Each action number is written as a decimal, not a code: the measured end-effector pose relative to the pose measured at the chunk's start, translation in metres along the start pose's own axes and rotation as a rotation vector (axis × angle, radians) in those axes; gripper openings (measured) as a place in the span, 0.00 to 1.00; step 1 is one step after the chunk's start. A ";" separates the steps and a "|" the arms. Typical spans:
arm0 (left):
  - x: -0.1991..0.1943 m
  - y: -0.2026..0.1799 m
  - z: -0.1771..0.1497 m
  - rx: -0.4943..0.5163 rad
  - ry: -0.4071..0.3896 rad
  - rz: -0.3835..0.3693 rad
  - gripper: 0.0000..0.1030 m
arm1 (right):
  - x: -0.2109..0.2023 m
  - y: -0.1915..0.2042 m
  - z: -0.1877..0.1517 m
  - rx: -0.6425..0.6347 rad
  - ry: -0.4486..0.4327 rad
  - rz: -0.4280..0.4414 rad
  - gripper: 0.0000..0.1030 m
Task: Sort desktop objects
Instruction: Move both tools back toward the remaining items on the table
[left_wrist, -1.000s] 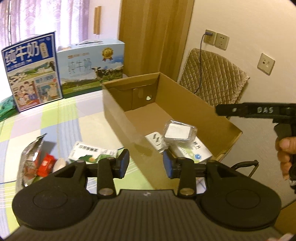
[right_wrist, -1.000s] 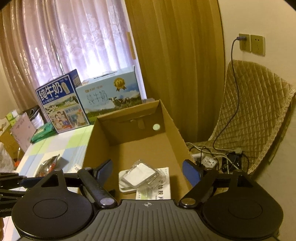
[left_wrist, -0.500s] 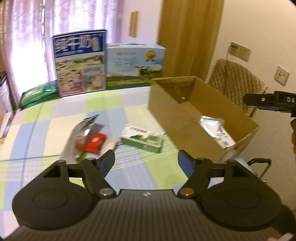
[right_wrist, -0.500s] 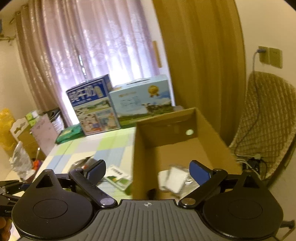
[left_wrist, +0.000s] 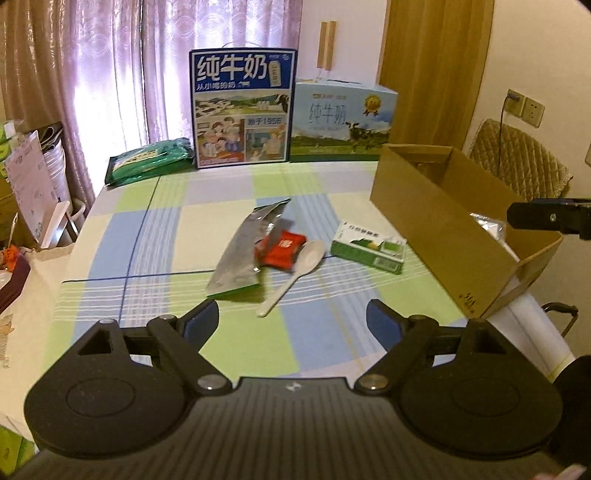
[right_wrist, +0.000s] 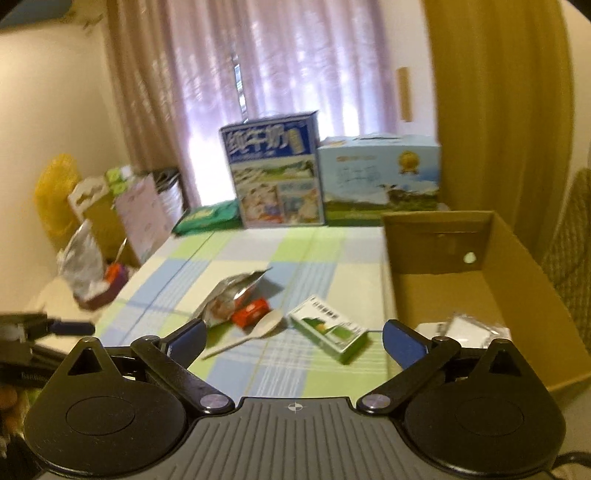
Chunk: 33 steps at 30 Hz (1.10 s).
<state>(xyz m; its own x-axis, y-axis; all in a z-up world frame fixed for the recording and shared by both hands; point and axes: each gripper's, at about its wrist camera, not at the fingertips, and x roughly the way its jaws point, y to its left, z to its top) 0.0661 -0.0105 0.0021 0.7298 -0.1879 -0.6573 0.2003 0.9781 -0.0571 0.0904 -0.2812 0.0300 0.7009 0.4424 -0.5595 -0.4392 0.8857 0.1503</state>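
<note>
Dim warm room, backlit curtains glaring – right wrist view motion-blurred, fisheye-bent edges.

Your left wrist view looks from above the table's near edge toward the window curtain; your right wrist view faces likewise from further right, nearer the cardboard box. Both share the checked tablecloth and milk cartons.

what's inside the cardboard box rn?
Inside the box, near its front end, lie a clear plastic pack and a white packet partly under it. The far floor is bare. The right tool's frame hides the nearest corner.
</note>
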 end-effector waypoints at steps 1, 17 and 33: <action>0.001 0.003 -0.002 0.002 0.003 0.001 0.82 | 0.004 0.003 -0.002 -0.012 0.009 0.003 0.96; 0.057 0.032 -0.011 0.014 0.052 0.013 0.82 | 0.066 0.013 -0.025 -0.062 0.094 0.010 0.97; 0.133 0.050 0.003 0.031 0.047 0.013 0.82 | 0.173 0.013 -0.034 -0.305 0.118 -0.087 0.97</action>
<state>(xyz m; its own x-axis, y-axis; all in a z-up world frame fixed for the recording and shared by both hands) 0.1751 0.0134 -0.0861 0.7011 -0.1696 -0.6926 0.2118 0.9770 -0.0249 0.1873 -0.1976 -0.0924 0.6812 0.3319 -0.6526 -0.5410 0.8287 -0.1432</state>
